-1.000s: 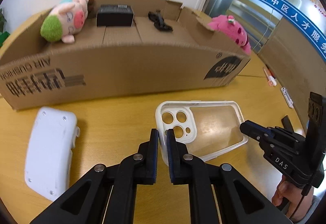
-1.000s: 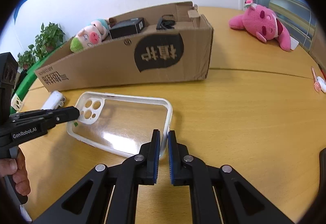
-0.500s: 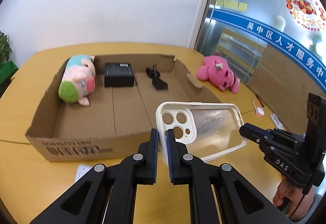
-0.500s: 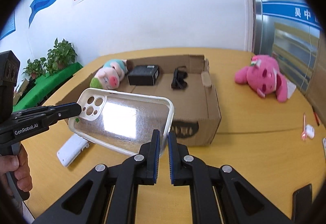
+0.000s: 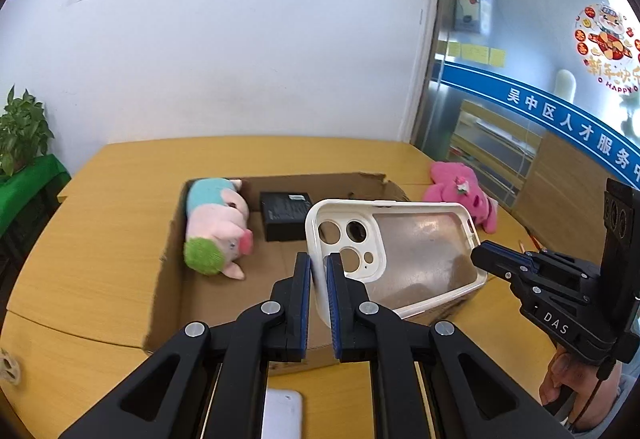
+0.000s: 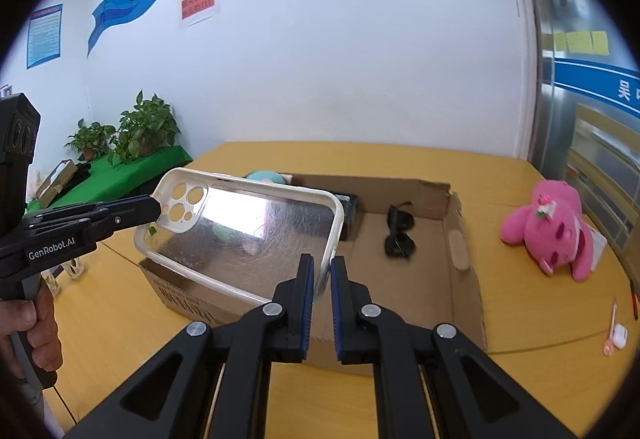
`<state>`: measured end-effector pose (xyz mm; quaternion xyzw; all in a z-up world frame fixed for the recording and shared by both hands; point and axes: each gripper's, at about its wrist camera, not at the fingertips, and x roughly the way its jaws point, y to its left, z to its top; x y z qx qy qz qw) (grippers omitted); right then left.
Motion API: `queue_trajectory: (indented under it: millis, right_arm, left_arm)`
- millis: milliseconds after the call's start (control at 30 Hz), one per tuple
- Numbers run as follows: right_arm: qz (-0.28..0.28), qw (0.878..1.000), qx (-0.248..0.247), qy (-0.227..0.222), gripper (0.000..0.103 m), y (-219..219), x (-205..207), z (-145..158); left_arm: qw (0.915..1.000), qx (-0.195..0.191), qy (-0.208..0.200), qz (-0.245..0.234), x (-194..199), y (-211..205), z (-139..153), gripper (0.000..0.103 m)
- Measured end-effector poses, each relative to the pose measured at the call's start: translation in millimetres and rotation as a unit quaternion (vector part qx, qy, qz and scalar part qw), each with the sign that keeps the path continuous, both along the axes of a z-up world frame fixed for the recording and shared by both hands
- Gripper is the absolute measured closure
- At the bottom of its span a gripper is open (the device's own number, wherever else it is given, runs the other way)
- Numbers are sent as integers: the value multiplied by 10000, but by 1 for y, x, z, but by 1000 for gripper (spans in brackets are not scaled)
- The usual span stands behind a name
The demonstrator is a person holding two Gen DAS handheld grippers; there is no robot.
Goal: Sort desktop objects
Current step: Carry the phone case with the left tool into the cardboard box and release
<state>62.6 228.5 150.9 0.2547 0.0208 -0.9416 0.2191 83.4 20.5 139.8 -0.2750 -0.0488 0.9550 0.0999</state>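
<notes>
- Left gripper (image 5: 319,271): fingers clenched on the camera-hole end of the phone case (image 5: 394,247); the white rim sits between the two blue pads, and the case runs off toward 2 o'clock from the fingertips. In the right wrist view the same gripper (image 6: 158,208) comes in from 9 o'clock and bites the case (image 6: 244,235) beside the lens cut-outs.
- Phone case: clear back, white rim, held off the table (image 5: 100,239) by both grippers at opposite ends, tilted, hanging above the near wall of the cardboard box (image 5: 168,303).
- Right gripper (image 6: 319,279): fingers clenched on the plain end of the case; the rim passes between the pads and the case extends toward 10 o'clock. In the left wrist view this gripper (image 5: 478,259) enters from 3 o'clock, its tip on the case's far edge; a hand (image 5: 568,379) holds its handle.
- Box contents, left to right: a pink pig toy (image 5: 218,235) with a green end, at 10 o'clock of the left fingertips; a black block (image 5: 286,215) at 12 o'clock; sunglasses (image 6: 398,235) at 1 o'clock of the right fingertips.
- Outside the box on the table: a pink plush (image 6: 556,231) at 2 o'clock in the right wrist view; a white gadget (image 5: 282,415) at 6 o'clock, under the left gripper.
</notes>
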Motion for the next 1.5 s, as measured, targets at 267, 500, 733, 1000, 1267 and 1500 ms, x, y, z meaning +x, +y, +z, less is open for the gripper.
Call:
queue_trajectory:
  millis: [267,500,733,1000,1267,1500]
  right_arm:
    - [310,9995,-105,-4,95,-34,-28,1]
    - [532,9973,-193,-468,95,-65,-58,-34]
    - [566,9910,-365,-1153,95,-77,-88,-80]
    - [638,9816,-306,-1775,95,-93,-118,-113]
    - [732,9650,-269,-2504,92,-108,-133,-150]
    - [695,9557,-113,-2858,88,-113,-143,-154]
  left_arm:
    - [9990,-77,-219,369,-24,-39,-9,96]
    - [9952,120,-792,560,-59,-74,-42,96]
    - [9871,0,-1451,670,-92,-83,-92,96]
    - [9780,-122,-1937,766,-113,-91,-128,96]
    - [9684,-860,-2171,878,-125,-85,-134,96]
    - [9465,-1871,-2501,806,-136,-64,-147,94]
